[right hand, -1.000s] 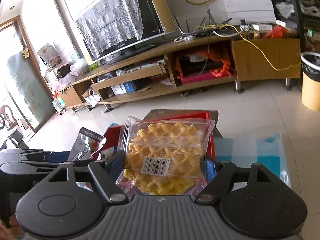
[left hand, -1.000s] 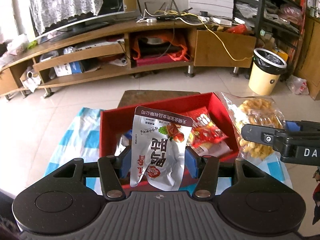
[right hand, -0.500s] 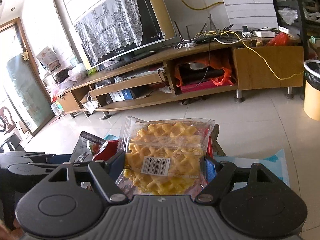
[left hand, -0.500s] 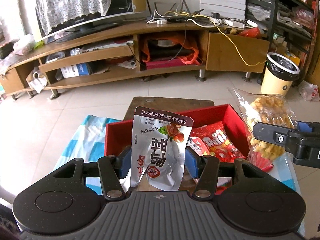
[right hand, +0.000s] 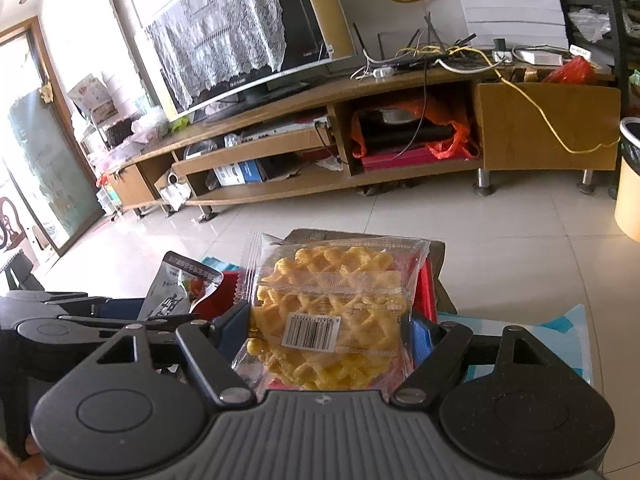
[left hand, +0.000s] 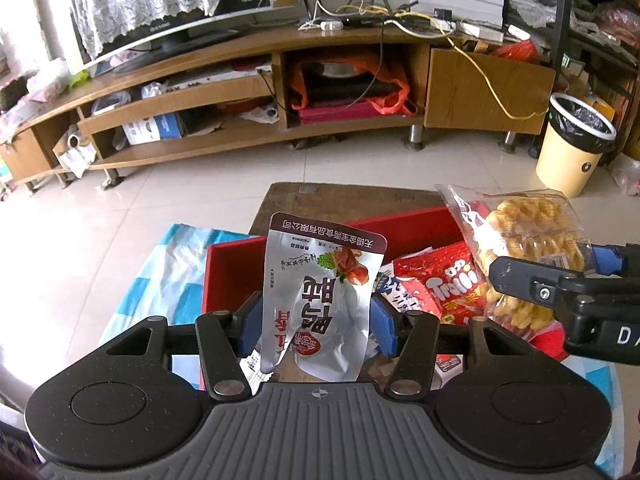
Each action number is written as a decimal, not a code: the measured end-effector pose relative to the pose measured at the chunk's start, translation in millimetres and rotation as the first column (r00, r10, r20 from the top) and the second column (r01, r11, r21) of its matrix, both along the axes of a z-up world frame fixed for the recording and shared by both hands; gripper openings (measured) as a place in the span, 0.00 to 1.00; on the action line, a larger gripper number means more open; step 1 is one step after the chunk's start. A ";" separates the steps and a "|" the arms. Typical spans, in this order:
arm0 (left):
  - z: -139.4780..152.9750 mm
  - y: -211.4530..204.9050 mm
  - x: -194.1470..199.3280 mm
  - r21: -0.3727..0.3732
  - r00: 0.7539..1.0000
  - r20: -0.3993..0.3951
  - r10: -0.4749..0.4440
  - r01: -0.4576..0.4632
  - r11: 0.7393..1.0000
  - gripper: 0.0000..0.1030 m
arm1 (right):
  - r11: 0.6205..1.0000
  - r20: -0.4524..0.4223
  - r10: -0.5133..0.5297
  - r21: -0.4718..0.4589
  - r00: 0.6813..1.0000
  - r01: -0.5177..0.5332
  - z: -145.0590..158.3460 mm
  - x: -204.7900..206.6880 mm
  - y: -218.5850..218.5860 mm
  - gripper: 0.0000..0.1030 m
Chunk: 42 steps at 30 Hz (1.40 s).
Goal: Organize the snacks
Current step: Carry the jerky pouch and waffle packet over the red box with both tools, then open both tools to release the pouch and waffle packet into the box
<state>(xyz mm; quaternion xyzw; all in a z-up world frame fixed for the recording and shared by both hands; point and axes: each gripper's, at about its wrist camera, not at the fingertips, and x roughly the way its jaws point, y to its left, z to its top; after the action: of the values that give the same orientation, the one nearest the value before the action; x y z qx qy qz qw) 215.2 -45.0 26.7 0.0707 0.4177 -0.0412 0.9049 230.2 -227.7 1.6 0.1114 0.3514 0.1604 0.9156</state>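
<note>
My left gripper [left hand: 316, 316] is shut on a silver snack pouch [left hand: 320, 300] with red print, held upright above the red box [left hand: 236, 272]. Inside the box lies a red snack bag [left hand: 444, 284] among other packets. My right gripper [right hand: 332, 332] is shut on a clear packet of yellow waffle biscuits [right hand: 332, 312] with a barcode label. In the left wrist view that waffle packet [left hand: 532, 240] hangs over the box's right side, clamped by the right gripper's black finger [left hand: 532, 288]. The silver pouch [right hand: 180, 292] also shows at the left of the right wrist view.
The red box stands on a blue-and-white checked cloth [left hand: 160, 272] over a small brown table [left hand: 340, 200]. Beyond are a tiled floor, a long wooden TV stand [left hand: 280, 92] with a television, and a cream waste bin [left hand: 572, 144] at the right.
Both grippers have moved forward and slightly down over the red box, each keeping its packet. The box and its snacks sit lower and nearer in view.
</note>
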 end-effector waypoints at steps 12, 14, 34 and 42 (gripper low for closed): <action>-17.0 -2.1 7.2 0.036 0.999 -0.053 0.003 -0.001 0.999 0.63 | 0.999 -0.079 0.023 -0.037 0.997 -0.026 -19.0 16.8 10.0 0.76; -18.2 -2.4 7.0 0.042 0.998 -0.056 0.006 -0.004 0.999 0.65 | 0.998 -0.089 0.026 -0.049 0.996 -0.031 -21.9 17.8 11.7 0.76; -10.6 -1.0 -1.5 0.050 0.999 -0.031 0.017 -0.016 0.999 0.84 | 0.999 -0.063 -0.018 -0.042 0.998 0.015 -17.4 13.1 2.2 0.78; -10.6 3.7 -7.7 0.039 0.998 -0.045 0.035 -0.034 0.999 0.86 | 0.998 -0.061 -0.022 -0.052 0.998 0.019 -11.7 3.7 0.6 0.79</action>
<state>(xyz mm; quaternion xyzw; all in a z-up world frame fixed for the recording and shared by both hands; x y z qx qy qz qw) 207.5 -41.3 16.0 0.0796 0.4402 -0.0192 0.8941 233.9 -227.2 -10.0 0.0965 0.3824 0.1382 0.9085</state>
